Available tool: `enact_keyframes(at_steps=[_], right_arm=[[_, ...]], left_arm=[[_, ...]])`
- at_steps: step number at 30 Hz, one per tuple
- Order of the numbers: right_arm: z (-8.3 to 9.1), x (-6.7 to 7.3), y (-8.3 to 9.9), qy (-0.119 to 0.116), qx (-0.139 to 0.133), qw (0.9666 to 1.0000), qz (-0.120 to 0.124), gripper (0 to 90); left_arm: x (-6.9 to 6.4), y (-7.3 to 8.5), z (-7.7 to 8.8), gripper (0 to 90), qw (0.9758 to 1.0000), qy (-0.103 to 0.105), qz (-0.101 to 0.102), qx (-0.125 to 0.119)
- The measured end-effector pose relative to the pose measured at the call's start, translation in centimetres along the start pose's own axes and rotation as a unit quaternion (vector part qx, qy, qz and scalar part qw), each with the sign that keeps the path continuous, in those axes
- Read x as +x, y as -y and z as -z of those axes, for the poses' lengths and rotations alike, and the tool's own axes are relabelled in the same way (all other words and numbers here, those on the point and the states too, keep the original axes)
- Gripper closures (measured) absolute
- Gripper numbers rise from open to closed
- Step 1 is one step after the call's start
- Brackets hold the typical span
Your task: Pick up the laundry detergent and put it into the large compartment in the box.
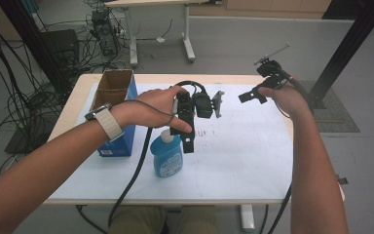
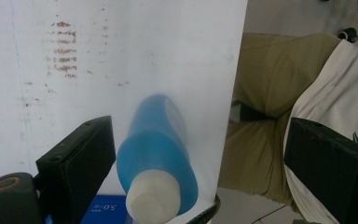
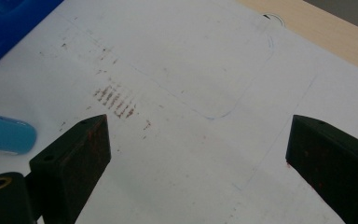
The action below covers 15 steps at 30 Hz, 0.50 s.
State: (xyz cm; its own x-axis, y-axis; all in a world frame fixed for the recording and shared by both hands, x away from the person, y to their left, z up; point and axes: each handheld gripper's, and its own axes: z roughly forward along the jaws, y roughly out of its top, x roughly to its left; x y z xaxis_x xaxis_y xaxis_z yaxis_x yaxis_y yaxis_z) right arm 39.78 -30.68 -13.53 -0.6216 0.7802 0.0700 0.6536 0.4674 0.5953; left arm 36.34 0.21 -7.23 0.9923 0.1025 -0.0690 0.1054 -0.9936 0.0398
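One blue bottle (image 1: 167, 155) with a white cap lies on the white sheet (image 1: 243, 156) that covers the surface (image 1: 73, 100), just beside the one blue box (image 1: 118, 117), on the side of the box toward the person. There are two tools. The left tool (image 1: 189, 142) hangs directly over the bottle, pointing down at it; in the left gripper view the bottle (image 2: 157, 158) sits between the two black jaws, nearer the left-hand one, cap toward the camera, and neither jaw touches it. The jaws stand wide apart with nothing held.

The blue box is open at the top, its brown cardboard flaps up. A patch of small brown marks (image 3: 116, 100) stains the sheet on the far side of the bottle from the box.

The right tool (image 1: 252, 96) is held well apart from the bottle, above the far right part of the sheet. In the right gripper view its jaws are spread wide over bare sheet, the bottle's end (image 3: 7, 134) at the left edge.
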Motion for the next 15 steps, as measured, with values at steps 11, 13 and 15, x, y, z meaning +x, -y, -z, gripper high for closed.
enact_keyframes(at_steps=[11, 13, 15], right_arm=[[0.03, 0.05, 0.1, -0.001, 0.0, 1.0, -0.001, 6.3], [0.06, 0.05, 0.13, 0.0, -0.001, 1.0, -0.002, 6.3], [0.09, 0.11, 0.13, 0.0, 0.0, 1.0, -0.001, 6.3]], left_arm=[[-0.23, -0.15, 0.16, 9.2, 1.0, -0.002, 0.001, 0.0], [-0.22, -0.1, 0.19, 9.2, 1.0, -0.002, 0.001, 0.0], [-0.29, 0.07, 0.23, 9.1, 1.0, -0.005, 0.006, -0.003]])
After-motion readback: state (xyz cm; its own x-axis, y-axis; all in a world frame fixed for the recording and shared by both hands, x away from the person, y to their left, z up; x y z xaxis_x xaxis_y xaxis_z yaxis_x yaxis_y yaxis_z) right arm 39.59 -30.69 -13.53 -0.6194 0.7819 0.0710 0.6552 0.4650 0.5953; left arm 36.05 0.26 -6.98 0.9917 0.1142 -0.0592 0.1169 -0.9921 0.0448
